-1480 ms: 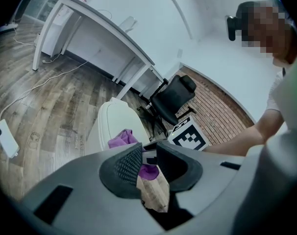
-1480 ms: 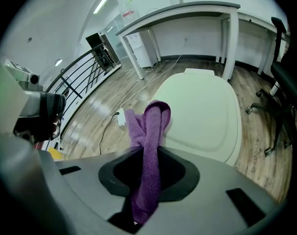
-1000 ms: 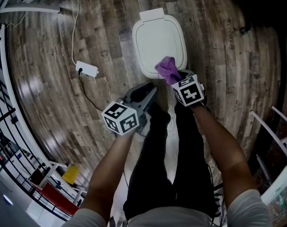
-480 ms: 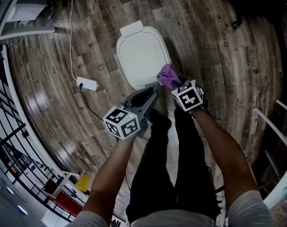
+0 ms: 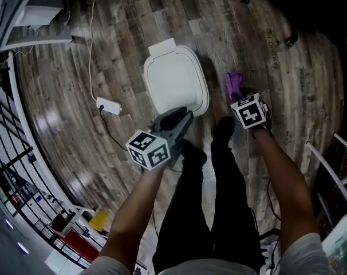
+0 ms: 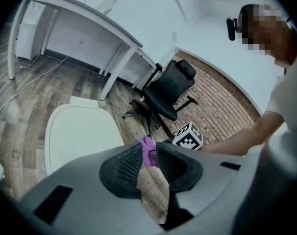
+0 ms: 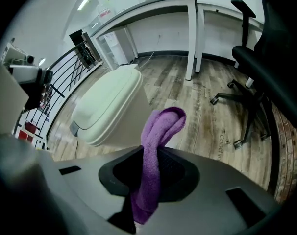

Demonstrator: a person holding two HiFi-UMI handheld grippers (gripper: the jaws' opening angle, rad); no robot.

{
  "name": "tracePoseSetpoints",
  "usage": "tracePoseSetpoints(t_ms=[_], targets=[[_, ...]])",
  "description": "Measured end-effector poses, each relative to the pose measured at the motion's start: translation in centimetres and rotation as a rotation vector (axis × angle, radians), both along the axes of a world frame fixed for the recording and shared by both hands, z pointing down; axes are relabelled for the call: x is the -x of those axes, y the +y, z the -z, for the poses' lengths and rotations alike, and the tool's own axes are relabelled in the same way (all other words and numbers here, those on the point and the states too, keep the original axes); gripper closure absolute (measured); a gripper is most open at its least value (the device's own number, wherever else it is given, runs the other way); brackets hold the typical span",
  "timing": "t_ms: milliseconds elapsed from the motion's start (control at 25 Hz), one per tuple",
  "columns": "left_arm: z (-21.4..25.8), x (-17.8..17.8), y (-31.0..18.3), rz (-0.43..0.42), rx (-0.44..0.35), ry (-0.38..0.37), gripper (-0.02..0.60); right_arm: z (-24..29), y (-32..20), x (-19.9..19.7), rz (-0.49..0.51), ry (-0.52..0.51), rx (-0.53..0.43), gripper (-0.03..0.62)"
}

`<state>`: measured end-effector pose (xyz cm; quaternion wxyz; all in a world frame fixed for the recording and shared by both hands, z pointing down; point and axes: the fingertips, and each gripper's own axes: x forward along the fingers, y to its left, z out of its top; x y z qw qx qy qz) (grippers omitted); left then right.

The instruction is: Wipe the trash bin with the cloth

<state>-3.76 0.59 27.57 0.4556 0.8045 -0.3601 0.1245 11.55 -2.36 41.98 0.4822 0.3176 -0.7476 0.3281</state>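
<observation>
The white trash bin (image 5: 176, 87) stands on the wood floor with its lid down; it also shows in the left gripper view (image 6: 75, 136) and the right gripper view (image 7: 107, 104). My right gripper (image 5: 237, 95) is to the right of the bin, clear of the lid, and is shut on the purple cloth (image 5: 234, 83). The cloth (image 7: 158, 131) sticks up between the pads and hangs below them. My left gripper (image 5: 182, 113) hovers at the bin's near edge, open by a narrow gap (image 6: 149, 153) with nothing in it. Beyond that gap the cloth (image 6: 148, 146) shows.
A white power strip (image 5: 108, 105) with its cable lies on the floor left of the bin. A black office chair (image 6: 168, 89) and a white desk (image 6: 89, 28) stand beyond it. A black railing (image 5: 7, 153) runs along the left. The person's legs (image 5: 202, 199) are below the grippers.
My right gripper has carried the cloth from the lid's near right edge out to the right, off the bin. The left gripper has stayed at the bin's near edge.
</observation>
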Motion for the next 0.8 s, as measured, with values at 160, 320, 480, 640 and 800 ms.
tracePoseSetpoints(t_ms=[160,320,480,640,800], targets=[[0.0,0.8,-1.2,0.022,-0.005,-0.009,0.489,0.8,-5.4,0.8,0.101,0.017,-0.078,0.513],[-0.3,2.1,-1.7,0.048,-0.004,-0.019,0.489,2.0,-11.2,4.3,0.232,0.026,-0.178,0.513],[-0.8,3.2,-1.5,0.07,0.0,-0.025,0.489,3.1,-15.6,9.0,0.378,0.032,-0.271,0.513],[-1.1,4.1,-1.2,0.088,0.011,-0.026,0.489,3.6,-17.6,13.9,0.552,0.052,-0.344,0.513],[-1.4,4.3,-0.6,0.084,0.021,-0.028,0.489,3.1,-18.2,16.5,0.668,0.083,-0.383,0.513]])
